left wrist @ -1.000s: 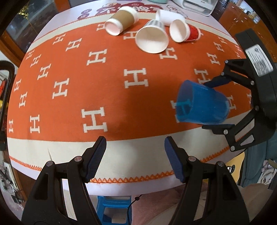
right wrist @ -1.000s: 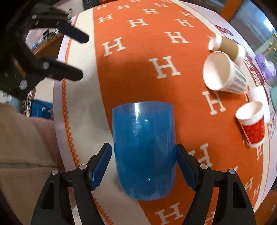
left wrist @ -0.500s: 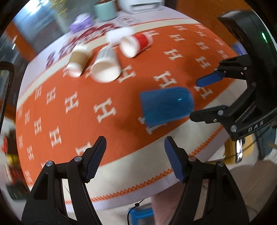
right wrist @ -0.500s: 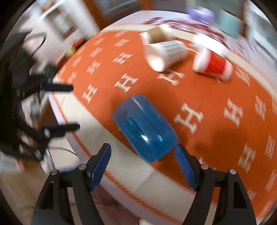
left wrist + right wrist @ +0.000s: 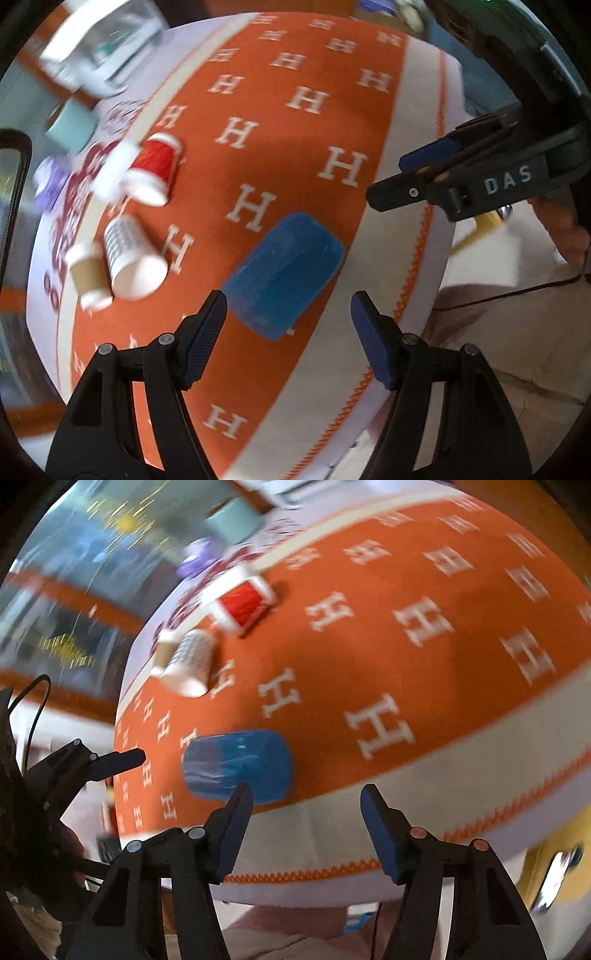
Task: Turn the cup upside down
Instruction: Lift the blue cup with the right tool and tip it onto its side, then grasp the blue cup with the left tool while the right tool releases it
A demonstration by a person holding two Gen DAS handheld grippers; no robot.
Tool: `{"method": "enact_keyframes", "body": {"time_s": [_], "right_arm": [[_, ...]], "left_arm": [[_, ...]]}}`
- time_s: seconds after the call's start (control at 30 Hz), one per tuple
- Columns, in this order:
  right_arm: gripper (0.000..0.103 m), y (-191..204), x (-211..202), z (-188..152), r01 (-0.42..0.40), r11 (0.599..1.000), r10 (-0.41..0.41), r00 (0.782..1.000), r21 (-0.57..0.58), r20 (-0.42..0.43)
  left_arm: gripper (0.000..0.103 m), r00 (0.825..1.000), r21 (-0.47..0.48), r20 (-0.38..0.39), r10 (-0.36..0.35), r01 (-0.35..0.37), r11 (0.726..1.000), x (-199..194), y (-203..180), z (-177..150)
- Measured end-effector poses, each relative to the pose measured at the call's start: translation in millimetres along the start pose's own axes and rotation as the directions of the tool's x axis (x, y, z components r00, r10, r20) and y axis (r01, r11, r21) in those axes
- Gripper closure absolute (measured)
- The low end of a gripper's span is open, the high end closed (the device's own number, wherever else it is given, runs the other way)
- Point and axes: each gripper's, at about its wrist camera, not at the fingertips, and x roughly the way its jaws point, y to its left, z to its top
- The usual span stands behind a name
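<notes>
A translucent blue plastic cup (image 5: 284, 275) stands mouth-down on the orange H-patterned cloth (image 5: 317, 122) near its white front border. It also shows in the right wrist view (image 5: 240, 766). My left gripper (image 5: 288, 332) is open and empty, just short of the cup. My right gripper (image 5: 306, 819) is open and empty, pulled back from the cup toward the table edge. The right gripper shows in the left wrist view (image 5: 421, 177), and the left gripper shows at the left of the right wrist view (image 5: 122, 758).
Several paper cups lie on their sides at the far side of the cloth: a red one (image 5: 153, 171), a white patterned one (image 5: 131, 254) and a brown one (image 5: 86, 275). A teal cup (image 5: 72, 125) and a white box (image 5: 103, 48) stand beyond. The table edge is close.
The right gripper held the blue cup a second ago; it has let go and pulled back. The cup now stands mouth-down on the cloth. Both views swung sharply and are blurred.
</notes>
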Motion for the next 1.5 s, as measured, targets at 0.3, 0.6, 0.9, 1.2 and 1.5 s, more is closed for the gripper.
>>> {"method": "enact_keyframes", "body": {"time_s": [0.3,0.6,0.9,1.2,1.5], "right_arm": [[0.041,-21.1,17.3,-36.1,-0.049,0.971,0.036,0.997,0.236,0.061],[0.041,-26.7,30.8,-64.2,-0.050,0.931,0.015,0.995,0.362,0.099],[0.041,-37.5,29.8,-91.9,-0.040,0.898,-0.018,0.992,0.439,0.127],[0.041,-31.7,23.7,-101.3,-0.043,0.896,-0.025,0.989,0.442,0.147],[0.041,-15.2,14.4,-70.6,-0.048,0.928,-0.011,0.988,0.369,0.155]], "left_arm": [[0.036,0.991,0.224,-0.107,-0.076,0.098,0.970,41.7,1.5,18.9],[0.035,0.983,0.374,-0.182,-0.035,0.102,0.922,82.9,-6.6,25.0],[0.035,0.973,0.386,-0.220,0.069,0.022,0.922,116.9,-10.7,29.0],[0.039,0.997,0.300,-0.066,0.041,-0.020,0.954,81.9,-0.8,31.2],[0.039,0.987,-0.049,0.157,-0.037,0.045,0.998,31.6,40.2,23.4]]}}
